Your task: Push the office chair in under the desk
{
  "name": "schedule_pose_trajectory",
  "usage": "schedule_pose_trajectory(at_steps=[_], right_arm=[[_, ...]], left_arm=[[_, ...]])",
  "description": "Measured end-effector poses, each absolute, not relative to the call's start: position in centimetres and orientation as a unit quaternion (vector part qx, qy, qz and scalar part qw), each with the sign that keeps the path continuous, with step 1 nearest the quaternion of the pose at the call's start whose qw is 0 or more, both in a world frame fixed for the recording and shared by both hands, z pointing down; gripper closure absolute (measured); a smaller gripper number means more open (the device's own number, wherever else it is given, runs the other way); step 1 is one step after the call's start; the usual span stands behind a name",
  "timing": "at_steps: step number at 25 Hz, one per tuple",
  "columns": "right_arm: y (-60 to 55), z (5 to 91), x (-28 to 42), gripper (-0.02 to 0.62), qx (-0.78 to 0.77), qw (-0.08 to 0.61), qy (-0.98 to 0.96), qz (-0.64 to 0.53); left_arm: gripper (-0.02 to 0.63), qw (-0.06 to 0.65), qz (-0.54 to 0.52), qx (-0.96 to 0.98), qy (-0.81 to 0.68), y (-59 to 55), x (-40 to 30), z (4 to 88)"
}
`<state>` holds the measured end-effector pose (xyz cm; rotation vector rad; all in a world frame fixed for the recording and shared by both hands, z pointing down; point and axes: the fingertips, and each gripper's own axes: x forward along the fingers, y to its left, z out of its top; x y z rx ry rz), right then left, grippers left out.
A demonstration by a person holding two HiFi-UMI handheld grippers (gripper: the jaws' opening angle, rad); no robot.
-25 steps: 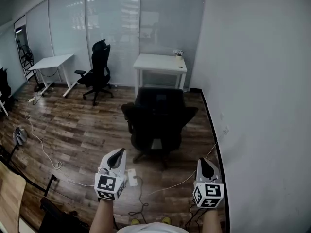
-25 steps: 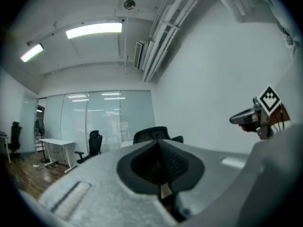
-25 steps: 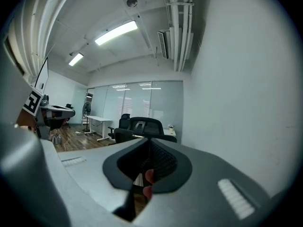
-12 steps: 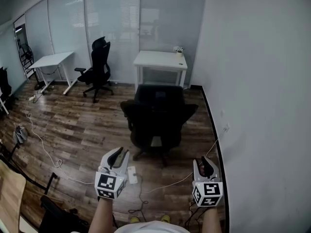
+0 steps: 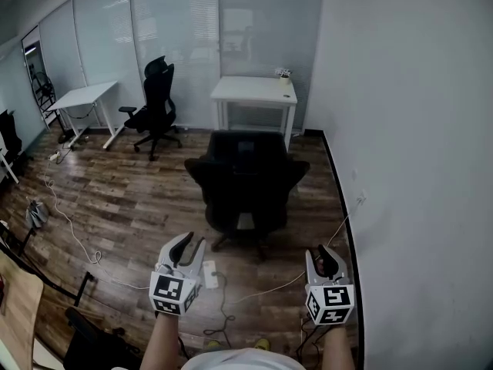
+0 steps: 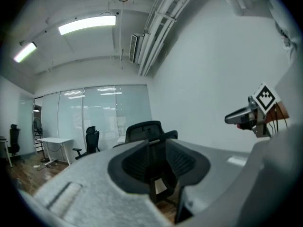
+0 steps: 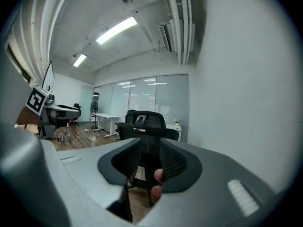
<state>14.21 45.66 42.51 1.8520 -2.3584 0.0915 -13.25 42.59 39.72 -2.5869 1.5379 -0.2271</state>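
Note:
A black office chair (image 5: 246, 183) stands on the wood floor with its back toward me, about a chair's length short of the white desk (image 5: 254, 91) by the glass wall. The left gripper (image 5: 192, 242) hovers low, short of the chair's left side, jaws opening with nothing between them. On the right, nearer the wall, the right gripper (image 5: 321, 254) is open and empty too. In both gripper views the chair (image 6: 147, 131) (image 7: 147, 122) shows through the gap between the jaws, well apart from them.
The white wall (image 5: 416, 168) runs close along the right, with a socket (image 5: 359, 201) and a cable down to the floor. A white power strip (image 5: 209, 274) lies near my feet. A second black chair (image 5: 154, 110) and another white desk (image 5: 81, 97) stand at the left.
Both grippers' jaws have gone from shut to parted. The hands stayed low in front of me, and the chair sits slightly nearer in the view.

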Motion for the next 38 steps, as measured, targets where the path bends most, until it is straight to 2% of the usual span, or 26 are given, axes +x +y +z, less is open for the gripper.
schedule_pose_trajectory(at_steps=[9,23,38], right_arm=[[44.5,43.6,18.5,0.492,0.591,0.063,-0.803,0.036],[41.1,45.6,20.8,0.492,0.581,0.068,-0.811,0.034],[31.1,46.7,18.9,0.492,0.573,0.079,-0.815,0.031]], left_arm=[[0.495,0.063,-0.093,-0.846,0.522,43.3,-8.4,41.1],[0.495,0.058,-0.098,-0.847,0.519,40.4,-5.3,43.5],[0.495,0.041,-0.089,-0.845,0.526,30.8,-7.2,45.1]])
